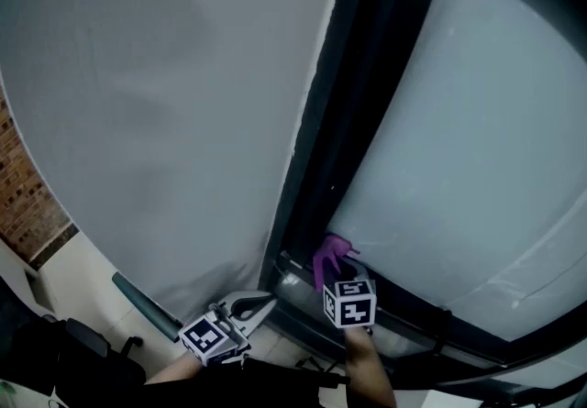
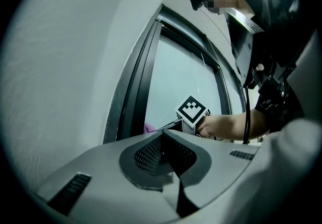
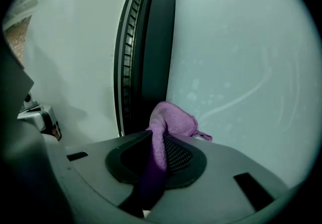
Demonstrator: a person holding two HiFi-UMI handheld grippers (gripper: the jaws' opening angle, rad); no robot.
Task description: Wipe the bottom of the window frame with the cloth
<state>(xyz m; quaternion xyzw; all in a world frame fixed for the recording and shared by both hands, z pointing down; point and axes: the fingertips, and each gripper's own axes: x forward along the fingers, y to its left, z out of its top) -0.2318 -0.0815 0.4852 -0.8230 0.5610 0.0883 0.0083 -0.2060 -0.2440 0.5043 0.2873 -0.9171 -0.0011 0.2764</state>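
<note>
- The purple cloth (image 3: 171, 122) is pinched between the right gripper's (image 3: 157, 143) jaws, which are closed on it. A bunch sticks out past the tips.
- In the head view the cloth (image 1: 332, 255) sits at the lower corner of the dark frame (image 1: 367, 85), just above the bottom rail (image 1: 413, 319) and beside the glass (image 1: 477, 140). Whether it touches them is unclear.
- The left gripper (image 2: 162, 140) has its jaws pressed together with nothing between them. It hangs low, just left of the frame, by the white wall (image 1: 165, 104).
</note>
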